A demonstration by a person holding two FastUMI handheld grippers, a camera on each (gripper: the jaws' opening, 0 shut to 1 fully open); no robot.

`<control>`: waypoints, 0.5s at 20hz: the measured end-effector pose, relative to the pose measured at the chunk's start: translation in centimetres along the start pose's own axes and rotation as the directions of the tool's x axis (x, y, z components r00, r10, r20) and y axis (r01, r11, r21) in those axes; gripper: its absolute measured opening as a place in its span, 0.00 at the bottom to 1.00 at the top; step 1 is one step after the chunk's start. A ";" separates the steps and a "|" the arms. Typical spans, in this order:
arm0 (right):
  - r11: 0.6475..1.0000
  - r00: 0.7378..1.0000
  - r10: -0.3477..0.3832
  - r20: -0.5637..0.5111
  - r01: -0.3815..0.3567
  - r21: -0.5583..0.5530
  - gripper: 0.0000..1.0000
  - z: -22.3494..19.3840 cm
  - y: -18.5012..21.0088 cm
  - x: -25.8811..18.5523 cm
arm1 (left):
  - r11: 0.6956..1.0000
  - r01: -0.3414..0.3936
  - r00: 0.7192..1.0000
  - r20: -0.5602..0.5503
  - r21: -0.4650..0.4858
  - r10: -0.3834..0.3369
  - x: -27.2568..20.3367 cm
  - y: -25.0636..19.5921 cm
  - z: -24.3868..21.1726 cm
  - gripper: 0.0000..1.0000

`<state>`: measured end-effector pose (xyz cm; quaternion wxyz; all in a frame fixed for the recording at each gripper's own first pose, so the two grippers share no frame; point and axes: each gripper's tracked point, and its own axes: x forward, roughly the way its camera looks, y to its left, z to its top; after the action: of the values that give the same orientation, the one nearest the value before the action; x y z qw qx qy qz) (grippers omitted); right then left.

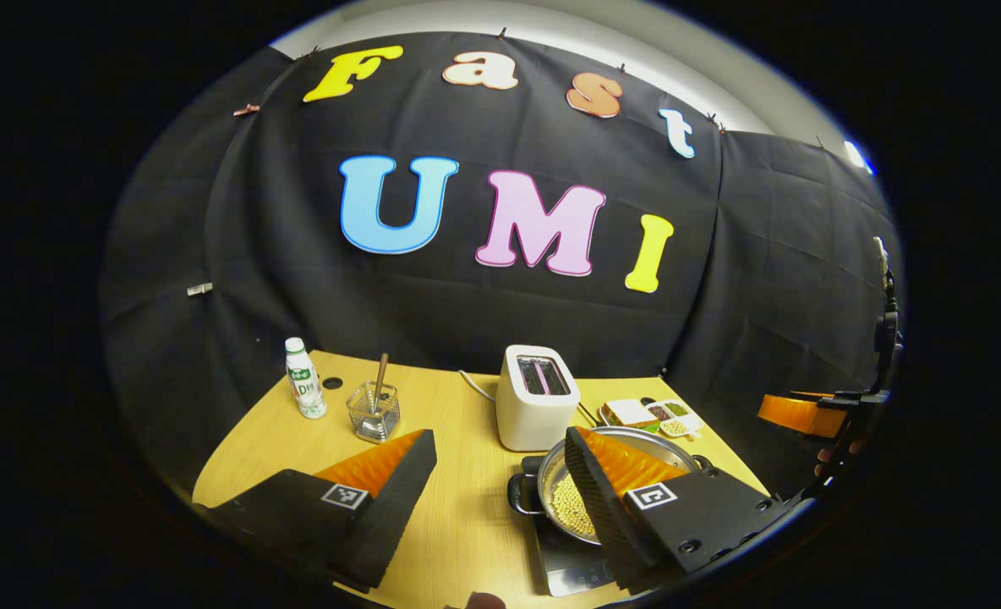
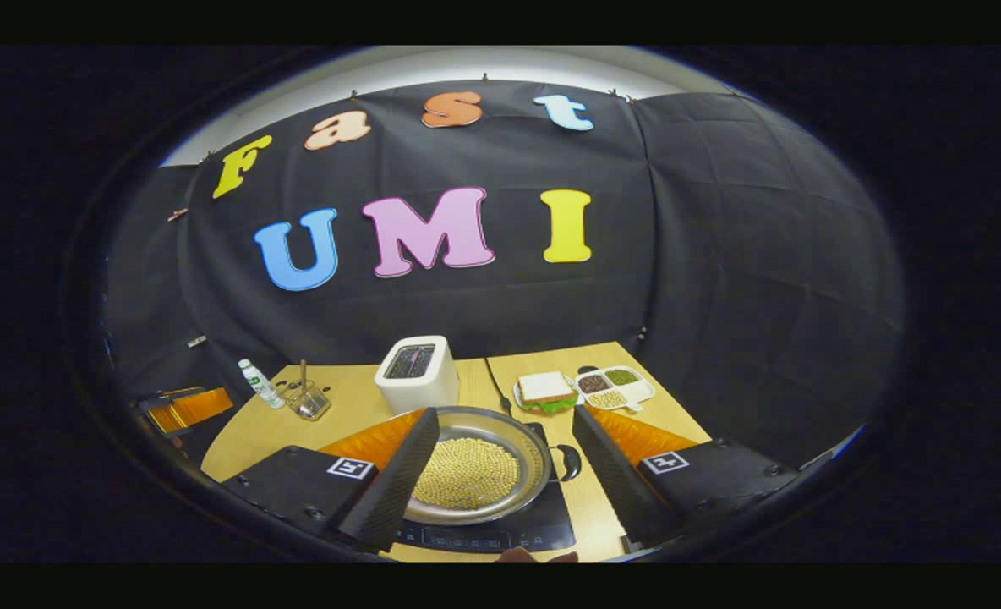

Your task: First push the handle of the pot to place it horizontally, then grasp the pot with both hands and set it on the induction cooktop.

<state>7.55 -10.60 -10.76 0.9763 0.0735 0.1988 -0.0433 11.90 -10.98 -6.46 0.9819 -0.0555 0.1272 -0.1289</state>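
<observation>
left gripper (image 1: 500,452) raised above the wooden table (image 1: 458,507), fingers spread wide, holding nothing; right gripper (image 2: 505,440) likewise wide apart and empty, hovering over the round steel pot of pale beans (image 2: 475,469), seated on the black induction cooktop (image 2: 543,529), white toaster (image 2: 418,372) behind.

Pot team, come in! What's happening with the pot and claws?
Both claws open, left claw, right claw. Pot of beans sitting on cooktop. Toaster just behind.
</observation>
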 end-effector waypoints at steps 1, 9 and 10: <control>1.000 1.000 0.001 0.028 0.000 -0.005 0.99 0.6 0.4 -0.7 | 1.000 -0.003 1.000 0.018 0.007 0.003 -0.7 0.1 0.5 0.95; 0.999 0.981 0.020 0.193 -0.011 -0.045 0.99 3.5 4.0 -5.8 | 0.999 -0.019 0.992 0.127 0.032 0.015 -6.0 1.0 2.8 0.95; 0.999 0.977 0.020 0.212 -0.010 -0.051 0.98 3.7 4.4 -6.4 | 0.999 -0.022 0.990 0.138 0.041 0.016 -6.6 1.2 3.0 0.95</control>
<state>3.61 -6.49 -4.29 0.9938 0.0456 0.0940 -0.0385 6.84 -7.84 -2.23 0.9905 -0.0421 0.0567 -0.1182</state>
